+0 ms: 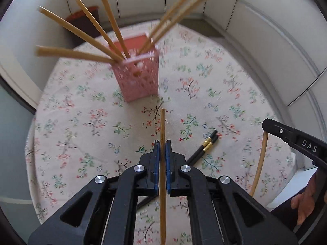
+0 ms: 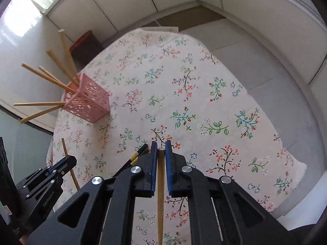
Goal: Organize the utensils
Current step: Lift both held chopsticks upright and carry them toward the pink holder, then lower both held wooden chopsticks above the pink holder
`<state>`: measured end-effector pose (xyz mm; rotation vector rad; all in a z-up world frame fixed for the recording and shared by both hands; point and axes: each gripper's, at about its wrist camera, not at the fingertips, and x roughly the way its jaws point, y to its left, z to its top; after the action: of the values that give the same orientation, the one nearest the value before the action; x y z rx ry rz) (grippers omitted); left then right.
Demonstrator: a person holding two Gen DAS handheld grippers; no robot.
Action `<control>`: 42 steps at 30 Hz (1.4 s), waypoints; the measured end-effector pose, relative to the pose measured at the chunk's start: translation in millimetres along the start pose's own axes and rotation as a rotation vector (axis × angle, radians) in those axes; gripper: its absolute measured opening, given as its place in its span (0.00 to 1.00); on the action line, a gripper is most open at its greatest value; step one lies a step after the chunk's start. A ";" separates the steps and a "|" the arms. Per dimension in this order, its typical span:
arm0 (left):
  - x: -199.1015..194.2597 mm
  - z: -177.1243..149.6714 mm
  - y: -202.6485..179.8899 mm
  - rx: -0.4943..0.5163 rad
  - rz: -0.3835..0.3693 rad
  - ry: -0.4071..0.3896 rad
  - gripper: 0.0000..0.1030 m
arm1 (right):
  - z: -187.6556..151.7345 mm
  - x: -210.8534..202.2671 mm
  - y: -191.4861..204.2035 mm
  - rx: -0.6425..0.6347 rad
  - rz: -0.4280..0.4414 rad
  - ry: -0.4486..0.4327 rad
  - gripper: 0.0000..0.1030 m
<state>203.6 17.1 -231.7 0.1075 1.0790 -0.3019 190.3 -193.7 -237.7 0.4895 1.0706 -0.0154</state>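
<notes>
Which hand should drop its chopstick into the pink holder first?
Probably left. The left tool grips a wooden chopstick aimed straight at the pink holder ahead. From the right tool, also holding one, the holder sits far off to its left.

Two downward wrist views, shared tablecloth [image 1: 85, 122]

Right tongs [image 2: 161, 145] clamp a wooden chopstick [image 2: 160, 194] above the floral tablecloth [image 2: 204, 106].

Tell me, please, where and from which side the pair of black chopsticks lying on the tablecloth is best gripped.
Grip the black chopsticks from above, just behind their gold bands, jaws across both sticks. They lie flat and side by side on the tablecloth, so only a top approach fits; gripping mid-length should keep them level.
</notes>
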 end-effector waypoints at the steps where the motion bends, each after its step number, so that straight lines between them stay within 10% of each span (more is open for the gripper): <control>1: -13.9 -2.0 0.3 0.000 0.004 -0.030 0.04 | -2.1 -12.9 4.2 -0.019 0.013 -0.023 0.08; 18: -151.1 -52.7 -24.5 0.010 0.029 -0.268 0.04 | -45.9 -186.0 45.5 -0.257 0.167 -0.243 0.08; 42: -253.0 67.5 -16.4 0.027 0.026 -0.482 0.04 | 65.1 -279.0 120.6 -0.327 0.295 -0.438 0.08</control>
<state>146.0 33.8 23.7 0.0676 0.5949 -0.3002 137.6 -173.1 67.9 0.3218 0.5492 0.2969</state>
